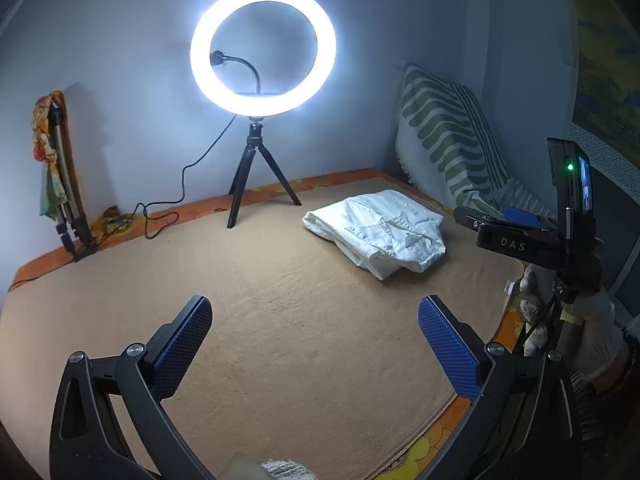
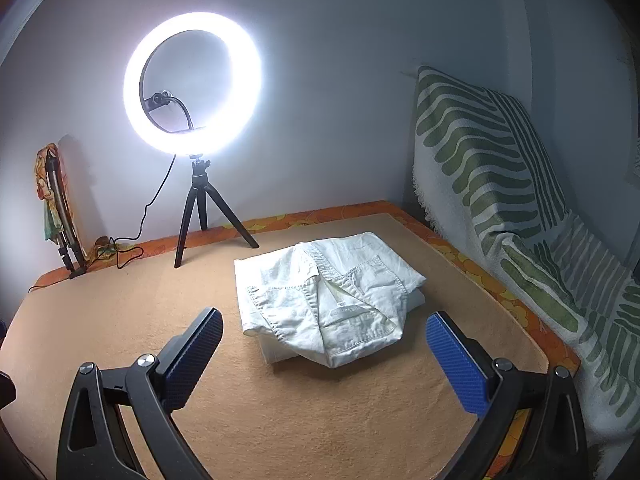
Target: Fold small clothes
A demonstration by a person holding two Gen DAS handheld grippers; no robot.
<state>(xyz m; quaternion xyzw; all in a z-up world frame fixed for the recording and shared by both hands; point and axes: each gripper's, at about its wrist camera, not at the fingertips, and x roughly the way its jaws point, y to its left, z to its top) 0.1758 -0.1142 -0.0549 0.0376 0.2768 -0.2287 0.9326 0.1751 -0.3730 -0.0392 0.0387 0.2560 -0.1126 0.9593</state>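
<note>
White cloth sits folded in a small pile: the white garment (image 2: 328, 300) lies on a tan blanket (image 2: 300, 420) that covers the desk. In the right wrist view it is close, just past the tips of the right claw (image 2: 324, 360), and you can see its seams, a pocket and a little label. In the left wrist view the same garment (image 1: 376, 232) is farther off and to the right, well apart from the left claw (image 1: 316, 348).

Both claws are wide open, with blue pads spread far apart. Nothing is between them, only bare blanket.

A bright ring light (image 2: 192, 80) stands on a black tripod (image 2: 200, 216) at the back, near the wall. A black cord (image 1: 172, 196) runs from it along the blanket edge. A second stand with a colourful cloth on it (image 1: 56, 168) leans in the left corner. A green striped blanket (image 2: 500, 184) hangs on the right side.

Only the left wrist view shows the right claw from the side (image 1: 528, 240): a black body with the letters DAS, a small green light and a little screen. Only that view shows something light and fuzzy at its bottom edge (image 1: 284, 470); I cannot tell what it is.
</note>
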